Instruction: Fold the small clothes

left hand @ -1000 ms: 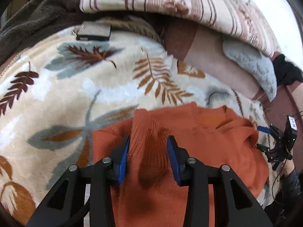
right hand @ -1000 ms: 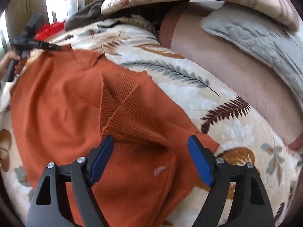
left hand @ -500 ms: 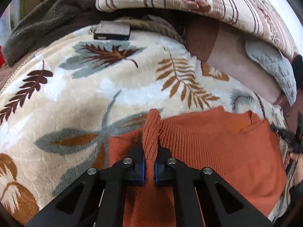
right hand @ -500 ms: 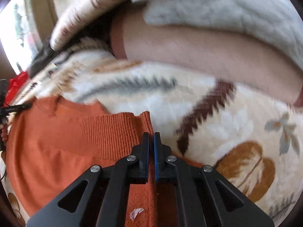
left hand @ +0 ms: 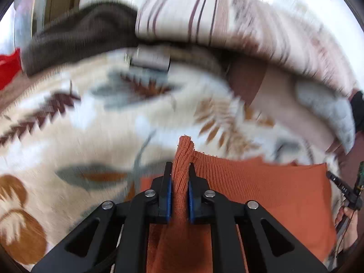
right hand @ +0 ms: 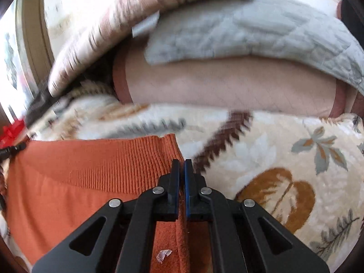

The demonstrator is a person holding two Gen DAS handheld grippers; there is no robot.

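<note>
An orange knit sweater (left hand: 261, 182) lies on a leaf-patterned blanket (left hand: 68, 136). My left gripper (left hand: 179, 173) is shut on a bunched ribbed corner of the sweater, which sticks up between the pads. In the right wrist view the sweater (right hand: 91, 170) spreads to the left, its ribbed hem stretched straight. My right gripper (right hand: 181, 166) is shut on the sweater's other hem corner. The right gripper shows at the left wrist view's right edge (left hand: 343, 188).
A striped quilt (left hand: 227, 22), a brown fleece (left hand: 79, 29) and a grey quilted pillow (right hand: 250, 27) lie at the back. A small grey box (left hand: 150, 59) sits on the blanket's far edge. Something red (left hand: 9, 66) is at far left.
Both grippers closed on the sweater's hem corners a second ago and have since lifted and pulled the hem taut; both views are now blurred by motion.
</note>
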